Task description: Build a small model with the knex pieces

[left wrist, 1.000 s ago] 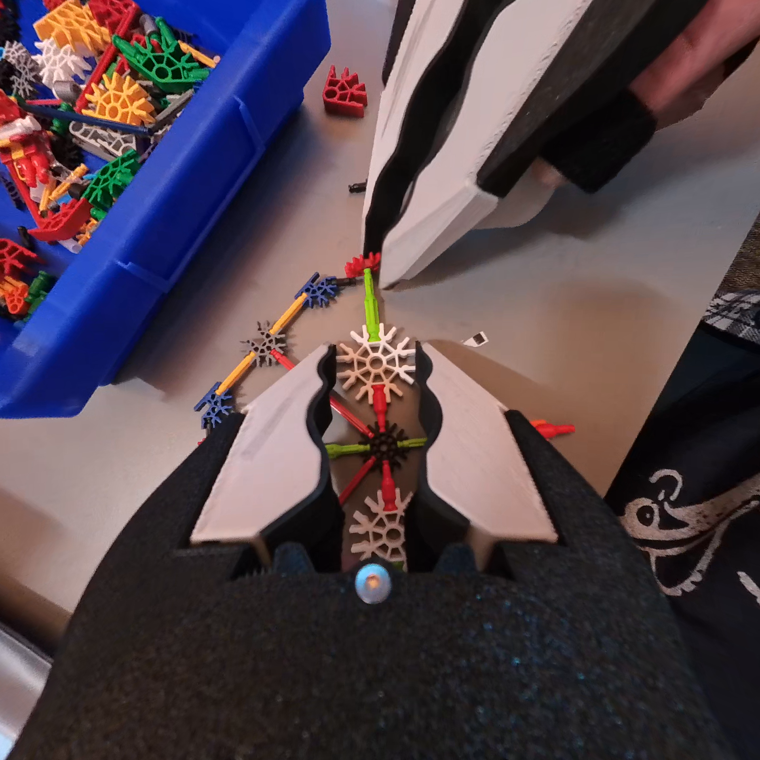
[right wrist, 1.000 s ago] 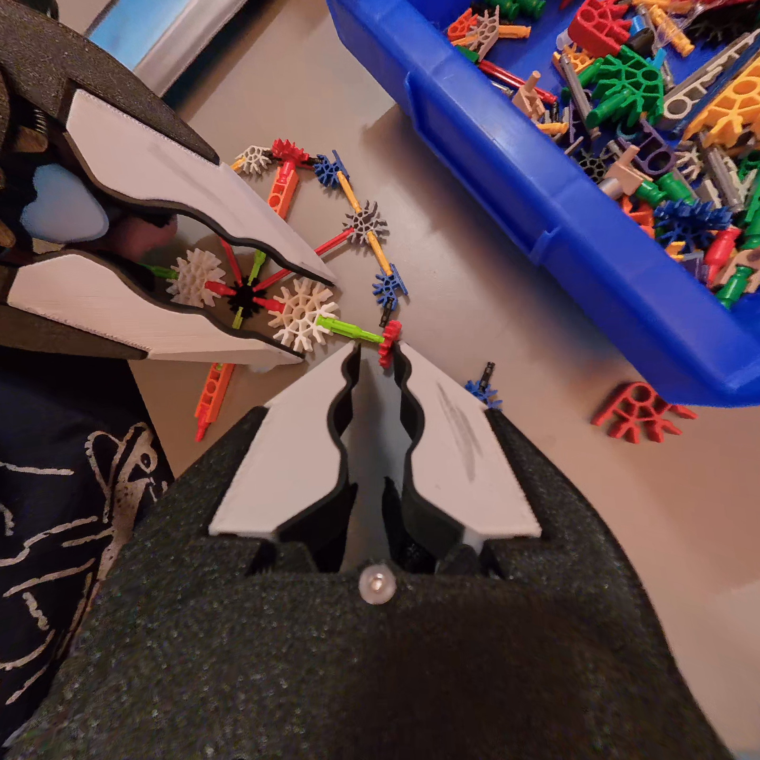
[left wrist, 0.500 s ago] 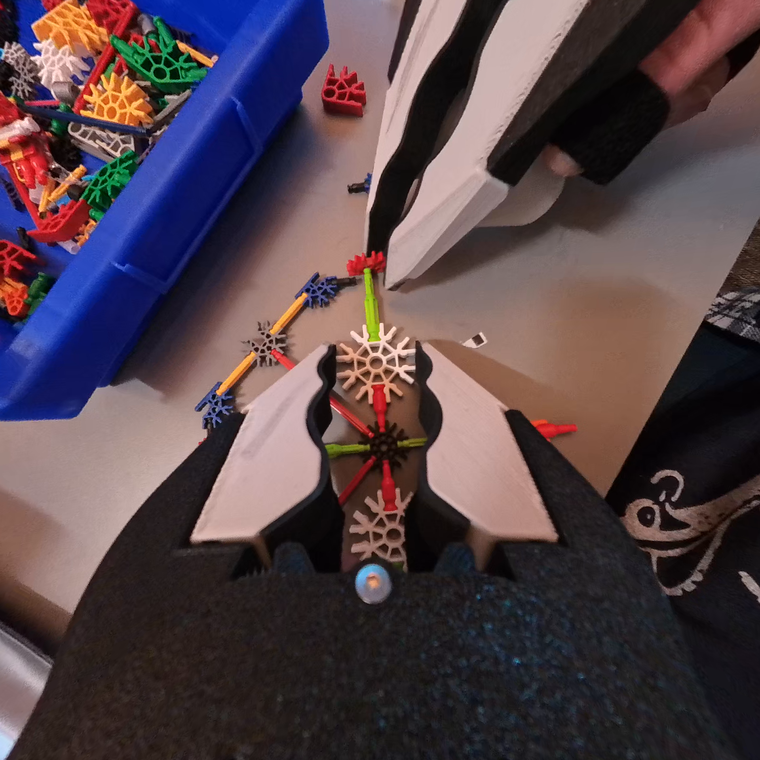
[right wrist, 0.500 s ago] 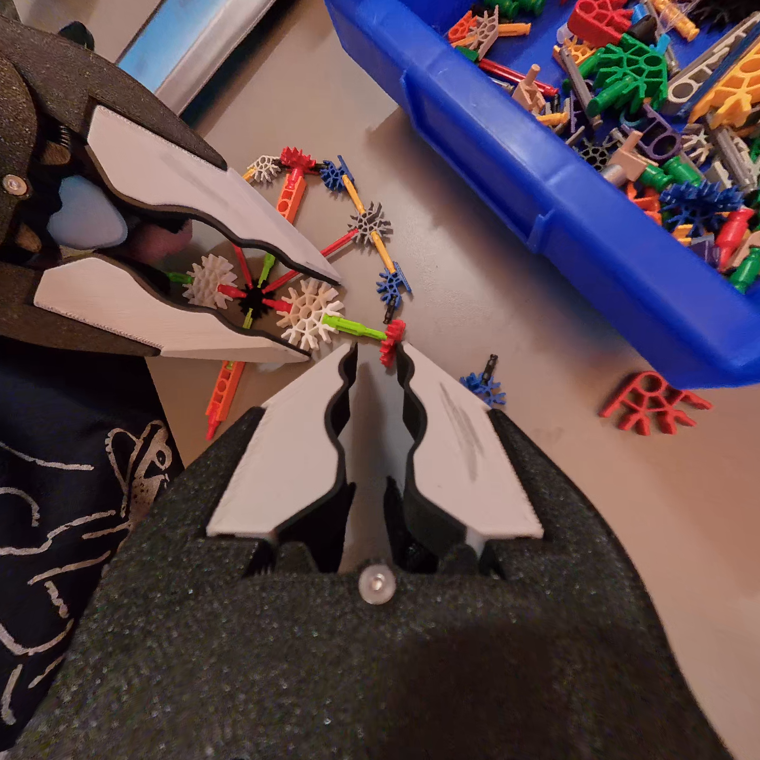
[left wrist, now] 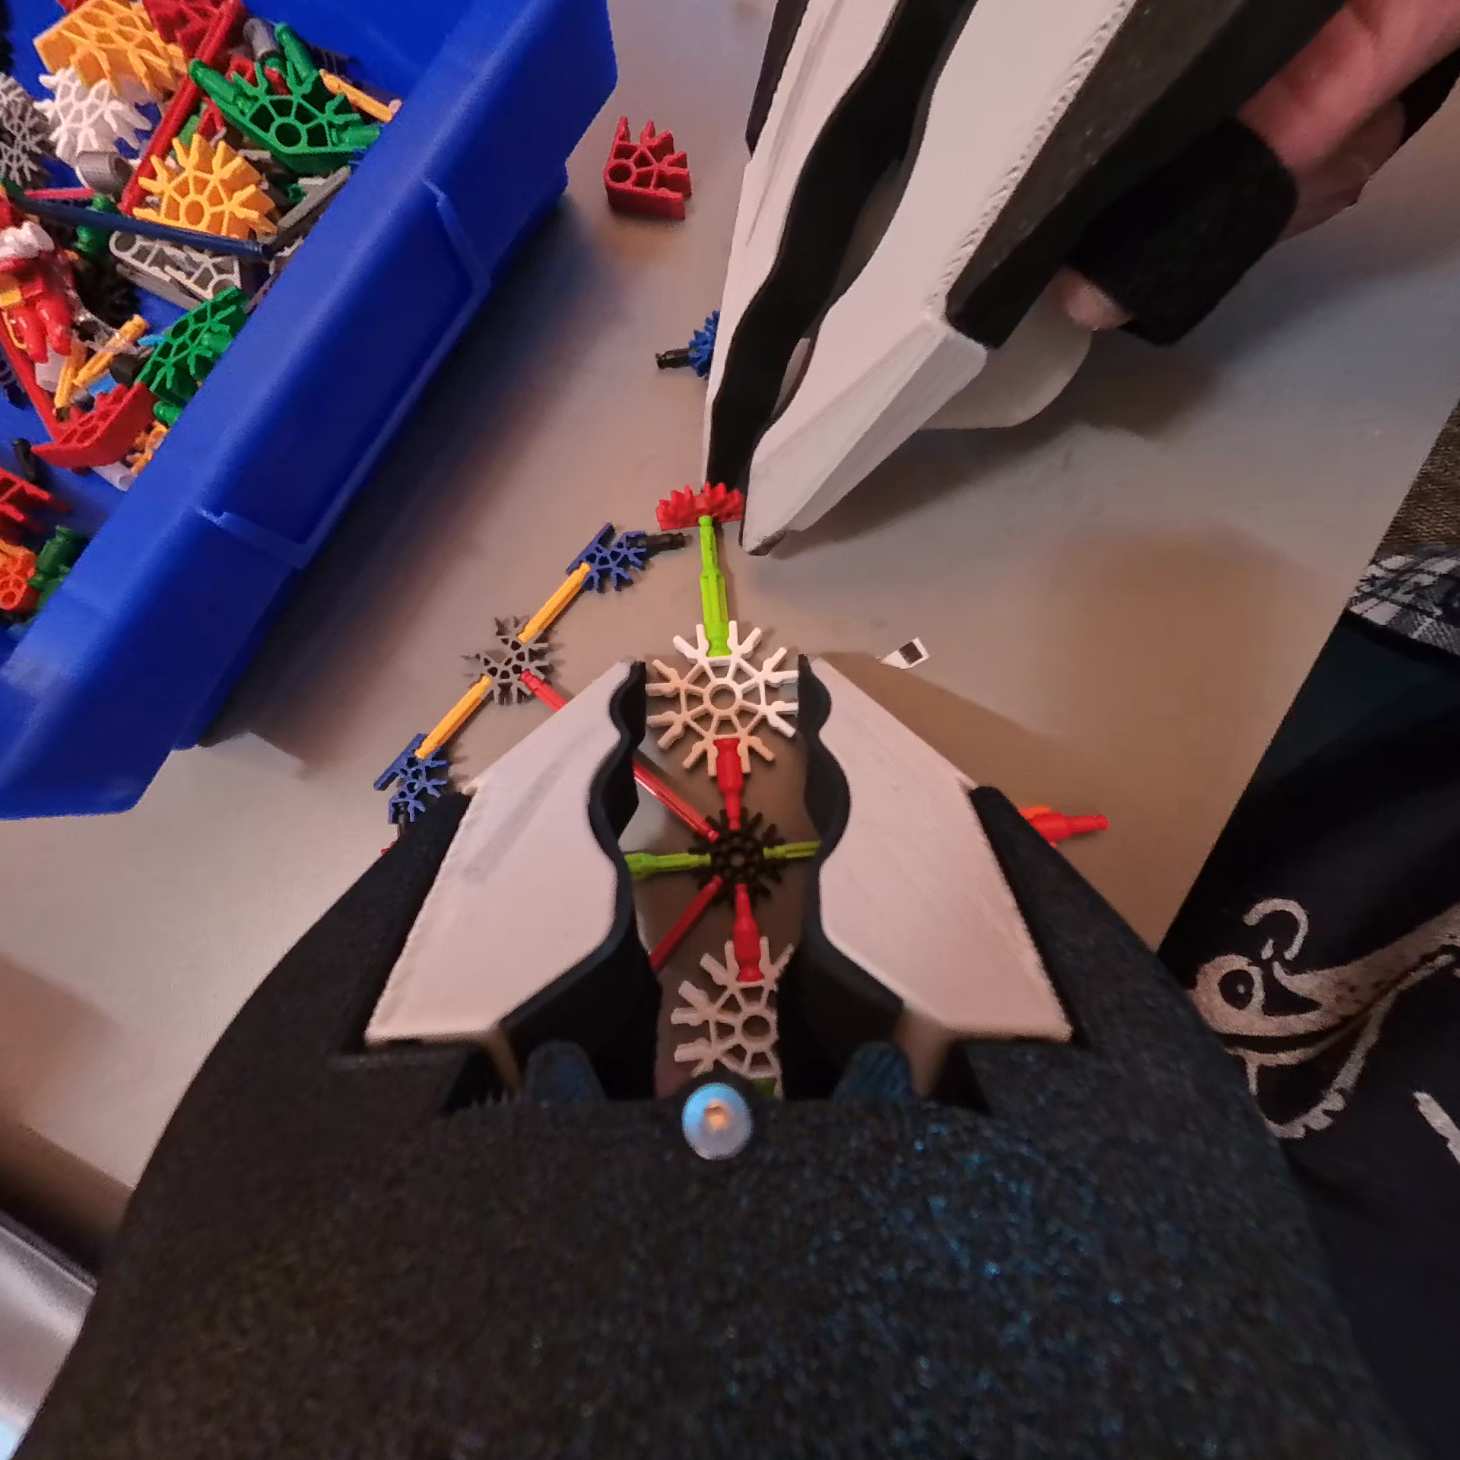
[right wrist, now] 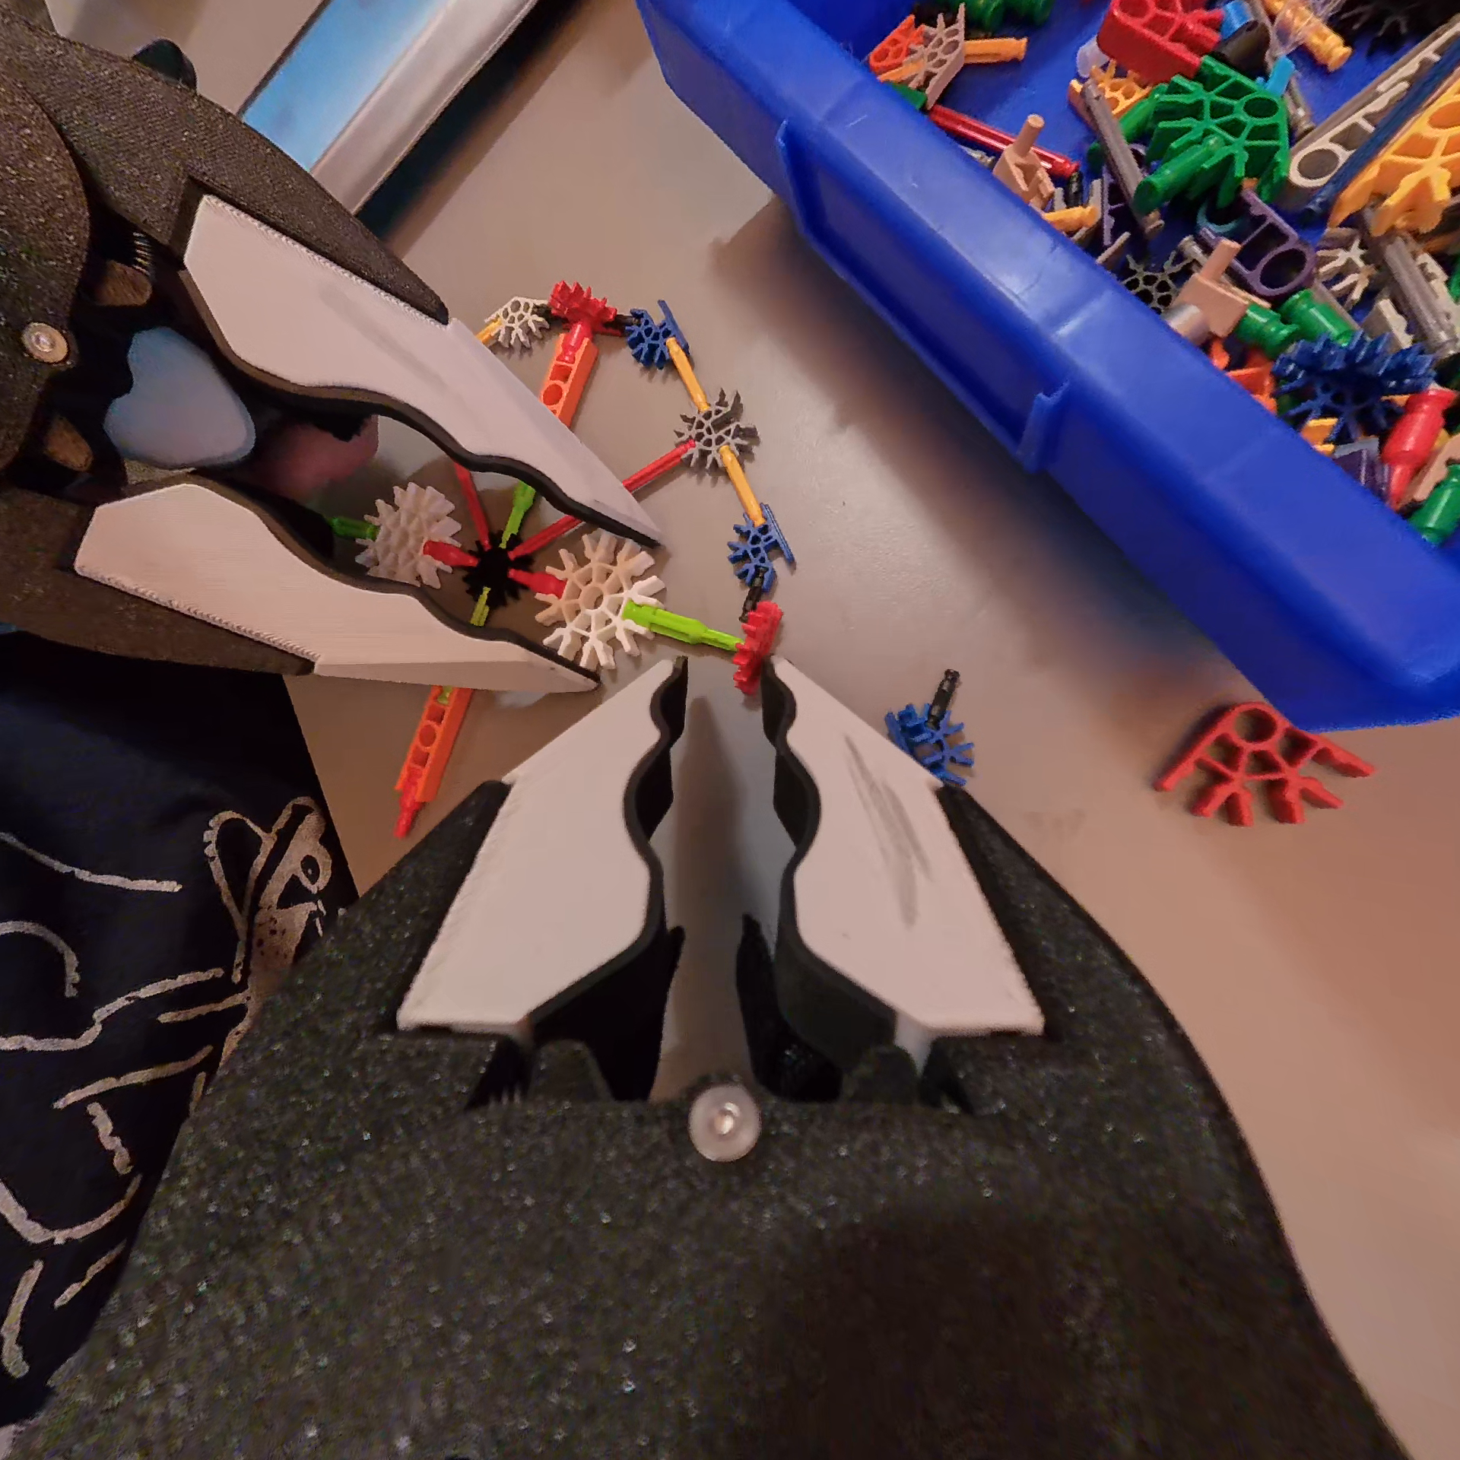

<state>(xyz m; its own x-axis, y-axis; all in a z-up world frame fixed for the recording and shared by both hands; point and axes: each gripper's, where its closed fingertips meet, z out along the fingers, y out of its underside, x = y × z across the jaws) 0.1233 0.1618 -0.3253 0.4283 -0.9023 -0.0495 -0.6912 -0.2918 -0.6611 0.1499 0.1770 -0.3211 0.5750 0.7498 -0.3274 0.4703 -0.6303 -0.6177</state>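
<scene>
A flat rod-and-connector assembly (left wrist: 735,849) lies on the grey table (left wrist: 1066,600): a black hub with red and green rods, white snowflake connectors, and an arc of blue and grey connectors on yellow rods. My left gripper (left wrist: 719,670) is closed around its front white connector (left wrist: 720,695), with the hub between the jaws; it also shows in the right wrist view (right wrist: 624,610). My right gripper (right wrist: 724,664) is narrowly open and empty. Its tips are at the small red connector (right wrist: 754,644) that ends a green rod (right wrist: 679,624). It also shows in the left wrist view (left wrist: 741,517).
A blue bin (left wrist: 355,395) full of mixed pieces stands beside the assembly and shows in the right wrist view (right wrist: 1027,316). A loose red connector (right wrist: 1256,762) and a loose blue connector (right wrist: 928,739) lie near it. An orange rod (right wrist: 430,750) lies by the table edge, near dark clothing (right wrist: 118,908). Left and right tips are no more than a few centimetres apart.
My right gripper has shifted slightly back from the red connector, uncovering more of the loose blue connector behind it. My left gripper has kept its hold and not moved.
</scene>
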